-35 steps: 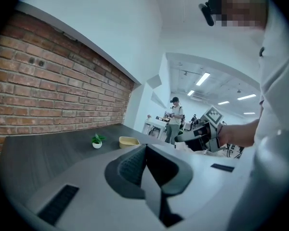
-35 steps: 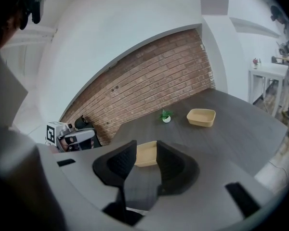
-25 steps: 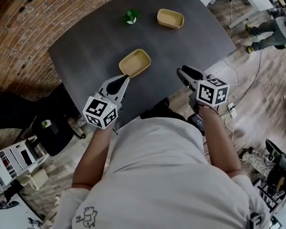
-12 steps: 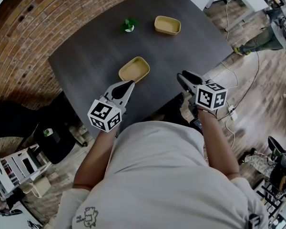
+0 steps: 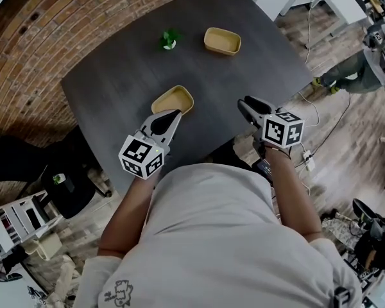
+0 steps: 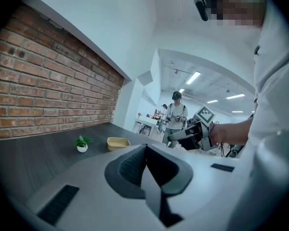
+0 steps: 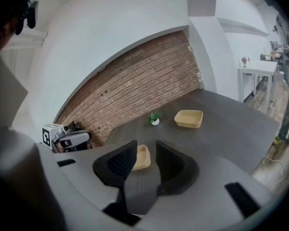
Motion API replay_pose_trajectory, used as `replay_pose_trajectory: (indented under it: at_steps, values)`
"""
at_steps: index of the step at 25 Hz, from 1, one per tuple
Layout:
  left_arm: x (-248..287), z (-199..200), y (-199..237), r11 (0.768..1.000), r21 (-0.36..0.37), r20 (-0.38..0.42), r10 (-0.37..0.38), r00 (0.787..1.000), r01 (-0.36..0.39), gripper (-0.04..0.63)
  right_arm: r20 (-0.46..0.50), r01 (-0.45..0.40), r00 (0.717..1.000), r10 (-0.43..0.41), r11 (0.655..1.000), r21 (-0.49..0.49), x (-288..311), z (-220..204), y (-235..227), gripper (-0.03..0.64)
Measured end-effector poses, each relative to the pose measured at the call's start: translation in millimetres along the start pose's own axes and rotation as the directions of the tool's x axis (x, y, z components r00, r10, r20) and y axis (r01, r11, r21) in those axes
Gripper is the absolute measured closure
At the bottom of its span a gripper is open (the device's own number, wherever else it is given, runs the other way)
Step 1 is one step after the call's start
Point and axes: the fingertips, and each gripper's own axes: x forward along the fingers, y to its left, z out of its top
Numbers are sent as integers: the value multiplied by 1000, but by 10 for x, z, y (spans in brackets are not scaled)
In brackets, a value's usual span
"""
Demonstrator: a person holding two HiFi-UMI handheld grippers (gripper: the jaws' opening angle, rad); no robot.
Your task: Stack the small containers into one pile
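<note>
Nothing stacked yet: near tray (image 5: 172, 99) just ahead of left claw (image 5: 170, 114) (pressed together, empty), far tray (image 5: 222, 40) well apart across the bench (image 5: 115, 76), right claw (image 5: 246, 102) spread, empty.

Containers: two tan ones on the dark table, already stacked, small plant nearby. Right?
Not stacked. They sit apart on the table: the near container in front of the person, the far container beside the plant. The head view shows it.

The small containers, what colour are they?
Pale tan-yellow, near container and far container alike; head view shows it best.
</note>
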Motion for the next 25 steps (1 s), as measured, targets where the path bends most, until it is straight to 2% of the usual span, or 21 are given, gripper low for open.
replay_pose_trajectory:
  at_steps: [14,25]
  values:
    - [985,254,219,987,-72,-1,140,990,-140,584,-96,-81,992,78,996,-25,423,654,-1011,489]
    - [1627,519,264,970,-84,17,228,973,-226,584,-145,-159,978,150,986,-49,774,1074,-1606,494]
